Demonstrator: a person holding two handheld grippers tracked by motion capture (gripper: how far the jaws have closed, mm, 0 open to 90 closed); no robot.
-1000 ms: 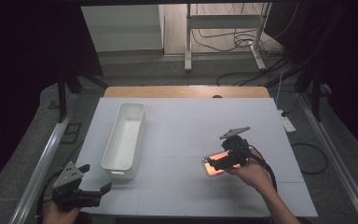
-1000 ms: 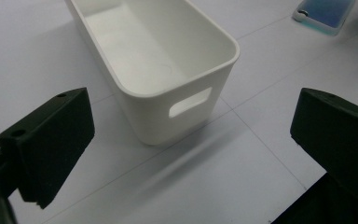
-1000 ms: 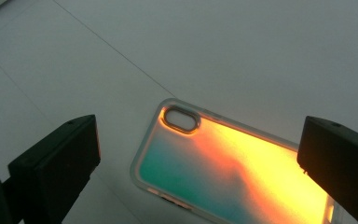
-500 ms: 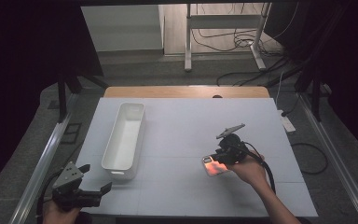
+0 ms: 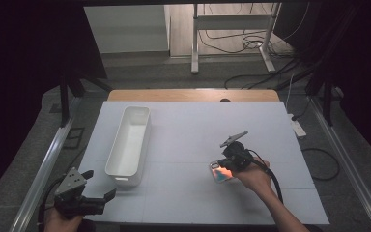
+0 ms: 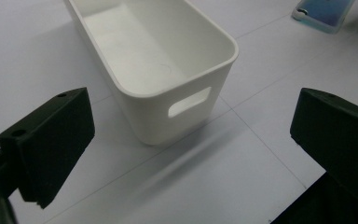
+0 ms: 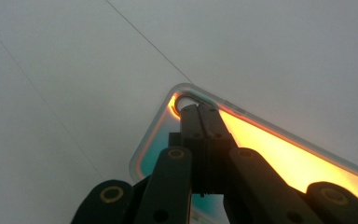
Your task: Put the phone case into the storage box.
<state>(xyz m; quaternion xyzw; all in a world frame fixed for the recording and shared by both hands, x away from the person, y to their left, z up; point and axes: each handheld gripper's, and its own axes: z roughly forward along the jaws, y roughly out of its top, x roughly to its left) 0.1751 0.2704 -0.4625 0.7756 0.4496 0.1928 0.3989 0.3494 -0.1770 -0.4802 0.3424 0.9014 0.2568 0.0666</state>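
I hold the right gripper [image 5: 225, 166] low over the phone case [image 5: 221, 172], which lies flat on the white table [image 5: 193, 130] toward my right, well apart from the white bin [image 5: 129, 143]. In the right gripper view the two black jaws stand pressed together, tip against tip, with the case [image 7: 279, 154] beneath them and nothing between the pads. The jaws have just been closing, and they met above the case's corner, not around its edge. I judge this a closed-tip contact: closed jaws make one narrow point, suited to pressing or nudging a thin flat object that offers no side to pinch. Whether the tips touch the surface, I cannot tell. The case glows orange and teal beneath the gripper; the source of the glow is not clear.

I keep the left gripper [image 5: 91, 199] parked at the near left corner of the table, jaws wide apart and holding nothing. In the left gripper view it faces the handle-slot end of the bin [image 6: 168, 70], which lies between its open jaws but farther off, untouched. From here it can steady the bin, which is empty and runs lengthwise away from me.
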